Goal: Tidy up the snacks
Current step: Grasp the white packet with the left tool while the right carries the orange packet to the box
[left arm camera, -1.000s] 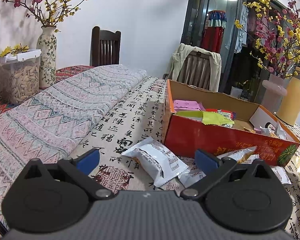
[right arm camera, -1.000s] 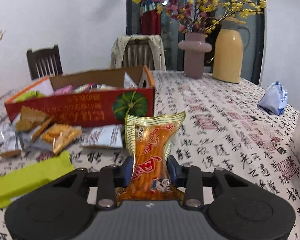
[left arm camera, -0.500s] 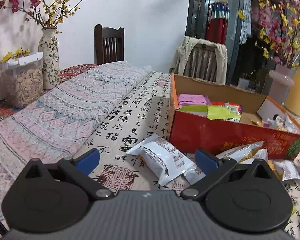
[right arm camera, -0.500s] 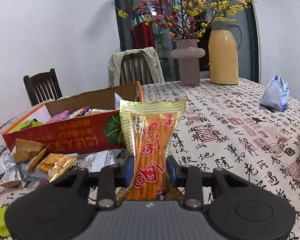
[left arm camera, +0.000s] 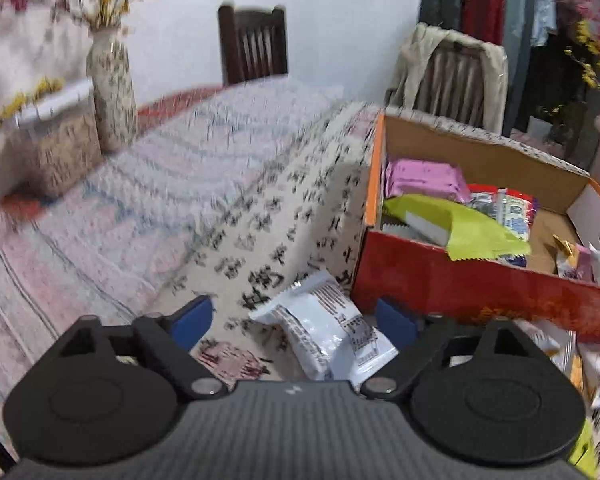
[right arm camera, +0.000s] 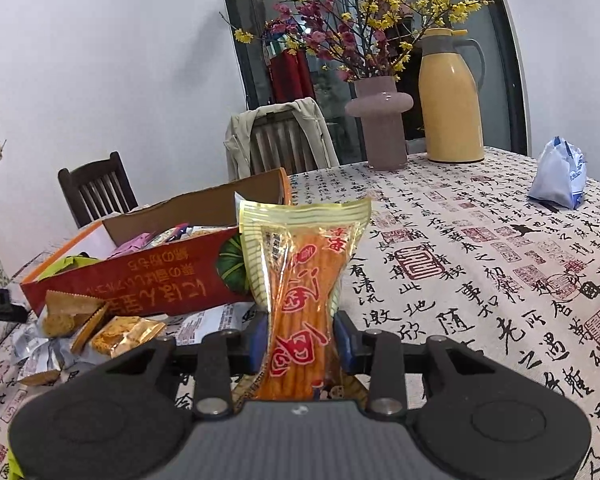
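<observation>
The right gripper [right arm camera: 300,334] is clenched on an orange snack-stick packet [right arm camera: 306,280], held upright above the surface [right arm camera: 480,280], just beside the red cardboard box [right arm camera: 148,280]. The left gripper [left arm camera: 292,318] is released; its jaws have just been closing around a white wrapped snack [left arm camera: 332,332] lying against the box [left arm camera: 460,280], no pad contact visible. Advisable: the white wrapper is squeezed across its middle before lifting, and the orange packet is carried over the box wall before release.

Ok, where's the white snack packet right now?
In the left wrist view, the white snack packet lies on the tablecloth between the left gripper's open, just-closing fingers, beside the red box's near left corner.
</observation>
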### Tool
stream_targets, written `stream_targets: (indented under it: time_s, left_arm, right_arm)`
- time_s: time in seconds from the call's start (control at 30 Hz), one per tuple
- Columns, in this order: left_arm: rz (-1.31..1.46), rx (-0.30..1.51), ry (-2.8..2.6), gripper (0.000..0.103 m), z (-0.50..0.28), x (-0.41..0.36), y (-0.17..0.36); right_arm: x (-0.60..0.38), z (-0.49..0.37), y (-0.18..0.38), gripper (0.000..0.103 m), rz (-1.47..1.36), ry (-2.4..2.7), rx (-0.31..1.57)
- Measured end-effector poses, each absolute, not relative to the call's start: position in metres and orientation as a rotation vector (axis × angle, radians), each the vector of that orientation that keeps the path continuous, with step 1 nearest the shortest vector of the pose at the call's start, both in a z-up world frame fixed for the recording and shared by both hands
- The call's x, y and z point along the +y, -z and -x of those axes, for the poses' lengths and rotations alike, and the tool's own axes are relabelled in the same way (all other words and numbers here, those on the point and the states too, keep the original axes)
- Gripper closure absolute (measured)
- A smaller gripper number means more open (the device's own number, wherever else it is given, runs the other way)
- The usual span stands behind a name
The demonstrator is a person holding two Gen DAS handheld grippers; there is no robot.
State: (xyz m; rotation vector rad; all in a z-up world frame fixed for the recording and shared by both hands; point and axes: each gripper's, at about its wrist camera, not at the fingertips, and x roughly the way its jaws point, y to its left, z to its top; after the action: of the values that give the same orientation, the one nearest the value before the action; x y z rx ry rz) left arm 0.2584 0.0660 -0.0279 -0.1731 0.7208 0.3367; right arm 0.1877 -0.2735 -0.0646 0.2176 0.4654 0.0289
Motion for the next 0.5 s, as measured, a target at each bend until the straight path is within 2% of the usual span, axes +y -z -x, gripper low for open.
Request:
stream_targets:
  time_s: [0.13,0.23,0.27,0.5]
  left_arm:
    - [0.237,0.774,-0.348,0.025,-0.273,0.068,0.036]
    - [0.251,0.793,-0.348,0.044,-0.276,0.070,0.040]
    - [0.246,0.789,-0.342,0.061,-0.274,0.070,0.040]
    - [0.243,0.749,-0.308,0.061,-0.250,0.076,0.031]
  right_arm:
    - [-0.275,-0.187,0.065,0.069,-0.225,-0.037,0.462]
    - [-0.276,-0.186,0.066,0.069,-0.227,-0.041,0.461]
    - [-0.276,-0.186,0.066,0.069,-0.227,-0.042,0.460]
    - [-0.276,-0.184,0.065,0.069,-0.227,-0.051,0.445]
